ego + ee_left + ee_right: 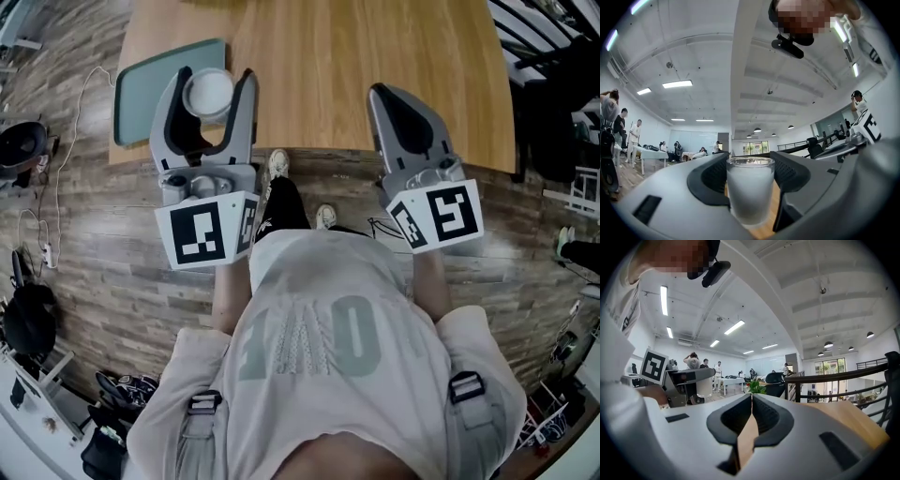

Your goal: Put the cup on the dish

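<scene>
Frosted glass cup point(750, 190) upright, mouth up, pinched between left gripper point(214, 80) fingers, over right part of dish point(141, 94), flat grey-green rectangle. Right gripper point(751, 397) fingers pressed together.

Grey left claw point(216, 79) and right claw point(379, 92) (black-padded) bear black-and-white marker cubes point(208, 232).

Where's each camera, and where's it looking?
Head view: on the person's head, facing steeply down at the table, dish, both grippers, shirt and shoes.
Left gripper view: on the left gripper, facing along its jaws, shut on the cup.
Right gripper view: on the right gripper, facing along its shut jaws; shirt at left.
Shared: head and left gripper views both show the cup.
</scene>
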`<control>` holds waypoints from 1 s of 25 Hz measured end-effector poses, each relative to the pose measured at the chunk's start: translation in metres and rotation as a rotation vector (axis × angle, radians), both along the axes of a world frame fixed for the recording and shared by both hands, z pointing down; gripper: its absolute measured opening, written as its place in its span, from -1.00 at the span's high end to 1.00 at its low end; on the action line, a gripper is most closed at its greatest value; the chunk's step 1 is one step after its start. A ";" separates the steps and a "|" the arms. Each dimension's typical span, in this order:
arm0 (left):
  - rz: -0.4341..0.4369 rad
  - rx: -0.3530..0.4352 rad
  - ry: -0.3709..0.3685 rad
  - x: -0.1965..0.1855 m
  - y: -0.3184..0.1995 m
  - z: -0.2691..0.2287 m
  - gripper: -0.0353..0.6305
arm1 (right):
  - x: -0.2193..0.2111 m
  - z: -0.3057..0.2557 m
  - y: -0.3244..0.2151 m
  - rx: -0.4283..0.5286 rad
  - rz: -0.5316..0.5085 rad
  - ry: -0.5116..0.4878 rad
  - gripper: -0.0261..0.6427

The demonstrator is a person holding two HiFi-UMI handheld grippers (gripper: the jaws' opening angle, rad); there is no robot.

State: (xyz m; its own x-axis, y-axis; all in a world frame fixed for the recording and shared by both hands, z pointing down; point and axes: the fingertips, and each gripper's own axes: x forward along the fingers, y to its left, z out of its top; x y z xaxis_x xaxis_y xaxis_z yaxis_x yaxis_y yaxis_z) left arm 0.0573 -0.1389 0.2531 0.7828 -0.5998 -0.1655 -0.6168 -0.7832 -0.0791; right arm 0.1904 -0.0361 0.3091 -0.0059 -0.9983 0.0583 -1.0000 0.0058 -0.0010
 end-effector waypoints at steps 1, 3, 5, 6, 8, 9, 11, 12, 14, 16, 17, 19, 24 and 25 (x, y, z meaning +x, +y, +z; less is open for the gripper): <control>0.007 0.003 0.001 0.005 -0.011 -0.001 0.06 | 0.004 -0.002 -0.012 0.003 0.004 0.003 0.86; 0.018 0.003 0.002 0.015 -0.033 -0.002 0.06 | 0.010 -0.008 -0.037 0.011 0.007 0.003 0.86; 0.039 0.001 -0.013 0.024 -0.051 -0.003 0.06 | 0.012 -0.016 -0.060 0.022 0.013 -0.001 0.86; 0.054 0.003 -0.029 0.028 -0.059 -0.003 0.06 | 0.013 -0.020 -0.072 0.026 0.018 -0.005 0.86; 0.082 0.010 -0.069 0.035 -0.076 -0.001 0.06 | 0.014 -0.025 -0.094 0.032 0.033 -0.012 0.86; 0.090 0.010 -0.083 0.036 -0.085 -0.001 0.06 | 0.014 -0.027 -0.105 0.034 0.039 -0.015 0.86; 0.101 0.007 -0.083 0.035 -0.104 -0.002 0.06 | 0.011 -0.027 -0.124 0.033 0.045 -0.013 0.86; 0.104 0.006 -0.073 0.034 -0.113 -0.004 0.06 | 0.009 -0.027 -0.132 0.027 0.045 -0.009 0.86; 0.110 -0.006 -0.062 0.030 -0.127 -0.006 0.06 | 0.005 -0.025 -0.145 0.003 0.042 0.001 0.86; 0.121 -0.019 -0.075 0.032 -0.137 -0.004 0.06 | 0.005 -0.026 -0.154 -0.020 0.049 0.014 0.86; 0.125 -0.024 -0.084 0.036 -0.142 -0.002 0.06 | 0.007 -0.026 -0.159 -0.030 0.054 0.021 0.86; 0.126 -0.043 -0.101 0.047 -0.149 0.005 0.06 | 0.012 -0.024 -0.165 -0.048 0.057 0.032 0.86; 0.100 -0.062 -0.152 0.072 -0.156 0.017 0.06 | 0.038 -0.019 -0.176 -0.059 0.045 0.009 0.86; 0.089 -0.048 -0.155 0.076 -0.158 0.014 0.06 | 0.042 -0.019 -0.179 -0.061 0.055 0.001 0.86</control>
